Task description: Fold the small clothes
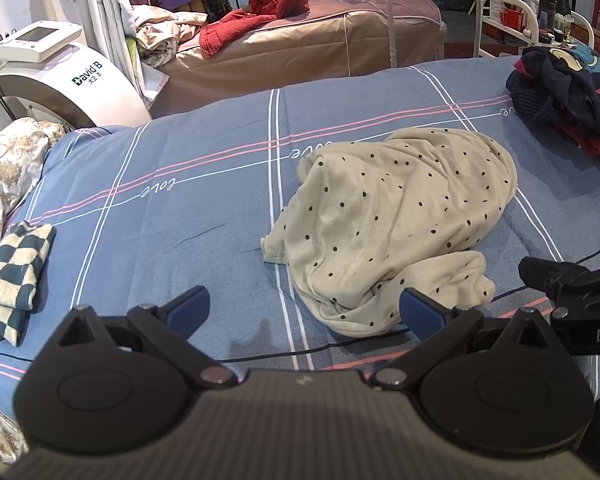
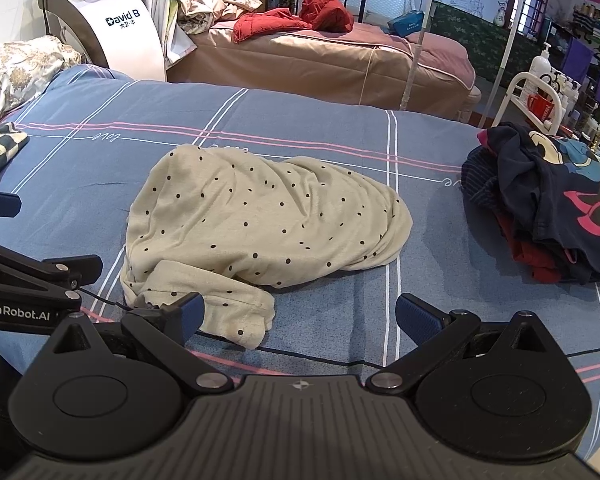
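Both pairs of jaws stand spread wide and hold nothing. The left gripper hovers at the bottom of its frame over bare sheet, with its right finger just in front of the garment's near edge. The right gripper sits low in its frame too, its left finger overlapping the near tip of a sleeve in the picture; whether it touches the cloth I cannot tell.

The garment is a cream top with black dots, lying crumpled in a rounded heap at the middle of the blue sheet. In the right view it fills the centre, with the sleeve trailing toward lower centre.

It looks like thin knit: light, limp, not slippery, nothing to break. It should drape and stretch rather than hold a shape, so a pinch on one layer would likely drag the rest along. A hem or cuff gives the firmest hold. The corner poking out at the heap's left side suits the left gripper, and the sleeve end suits the right. Lifting both and spreading them apart should open it flat before any fold.

A checked cloth lies folded at the left edge of the left view, and a dark pile waits at the right of the right view.
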The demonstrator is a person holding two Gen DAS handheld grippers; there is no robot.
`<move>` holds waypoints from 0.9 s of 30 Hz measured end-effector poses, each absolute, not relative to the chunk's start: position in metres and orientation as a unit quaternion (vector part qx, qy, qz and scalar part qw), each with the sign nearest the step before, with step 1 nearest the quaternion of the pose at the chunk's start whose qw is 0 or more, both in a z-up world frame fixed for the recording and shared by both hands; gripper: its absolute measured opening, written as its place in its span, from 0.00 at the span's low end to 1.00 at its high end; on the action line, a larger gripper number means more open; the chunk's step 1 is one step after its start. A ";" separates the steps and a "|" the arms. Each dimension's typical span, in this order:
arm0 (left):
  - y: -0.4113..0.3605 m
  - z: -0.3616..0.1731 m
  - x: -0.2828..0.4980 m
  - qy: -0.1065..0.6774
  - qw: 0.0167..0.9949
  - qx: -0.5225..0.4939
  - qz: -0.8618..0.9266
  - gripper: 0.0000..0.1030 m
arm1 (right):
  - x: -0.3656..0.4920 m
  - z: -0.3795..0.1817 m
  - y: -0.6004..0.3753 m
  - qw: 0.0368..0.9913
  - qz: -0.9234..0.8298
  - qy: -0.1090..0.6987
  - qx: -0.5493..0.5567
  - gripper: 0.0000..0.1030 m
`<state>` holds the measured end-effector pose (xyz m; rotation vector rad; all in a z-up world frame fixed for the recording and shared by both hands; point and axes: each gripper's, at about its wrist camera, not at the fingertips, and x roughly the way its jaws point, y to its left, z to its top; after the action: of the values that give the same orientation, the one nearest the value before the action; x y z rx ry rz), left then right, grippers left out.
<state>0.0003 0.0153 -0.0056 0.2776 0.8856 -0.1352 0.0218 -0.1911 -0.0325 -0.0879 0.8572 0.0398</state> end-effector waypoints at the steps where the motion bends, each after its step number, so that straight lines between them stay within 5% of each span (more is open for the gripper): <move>1: 0.016 -0.006 0.000 0.427 0.892 0.134 -0.065 1.00 | 0.022 -0.033 -0.191 0.908 0.019 0.416 -0.043 1.00; 27: 0.014 -0.010 -0.002 0.430 0.890 0.139 -0.065 1.00 | 0.021 -0.035 -0.190 0.907 0.021 0.418 -0.043 1.00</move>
<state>-0.0015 0.0142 -0.0100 0.2877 0.8932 -0.1358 0.0208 -0.1901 -0.0346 -0.0886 0.8627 0.0439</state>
